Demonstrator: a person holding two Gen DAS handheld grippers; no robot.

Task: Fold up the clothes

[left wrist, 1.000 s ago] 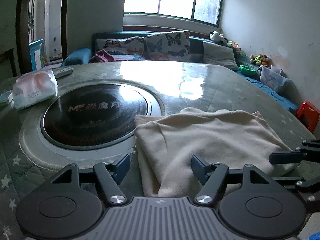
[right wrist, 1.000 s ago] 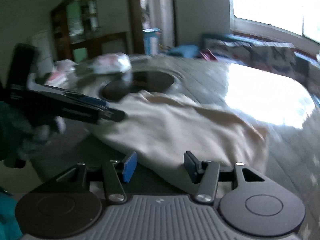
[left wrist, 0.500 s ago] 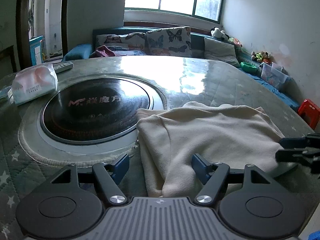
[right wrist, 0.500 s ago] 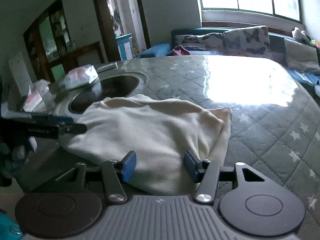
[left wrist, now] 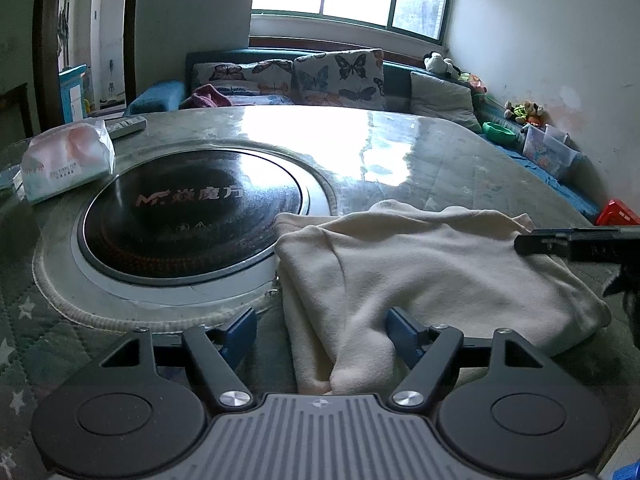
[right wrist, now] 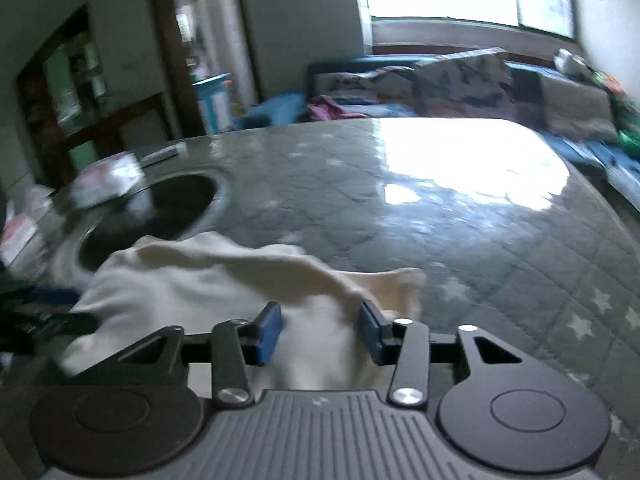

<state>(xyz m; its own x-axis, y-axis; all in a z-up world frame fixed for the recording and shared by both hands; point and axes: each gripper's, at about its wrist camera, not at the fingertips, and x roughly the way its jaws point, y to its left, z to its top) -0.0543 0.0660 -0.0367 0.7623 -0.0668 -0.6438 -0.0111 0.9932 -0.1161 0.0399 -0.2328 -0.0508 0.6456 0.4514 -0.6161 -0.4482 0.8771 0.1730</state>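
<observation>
Cloth [left wrist: 432,272], cream and folded, lies on the quilted table [left wrist: 460,168] with its near edge bunched between the spread fingers of the left gripper [left wrist: 322,334], which do not pinch it. The right gripper [right wrist: 320,330] also has its fingers apart, with a blurred part of the cloth lying between them. Ahead and left of the left fingers sits a round black cooktop [left wrist: 192,216], the cloth's corner lapping its rim.

A round bench [left wrist: 460,168] with a star-quilted cover fills the frame; a cream garment [left wrist: 420,268] lies lower right, a tissue pack [left wrist: 66,164] and remote [left wrist: 126,126] upper left.
</observation>
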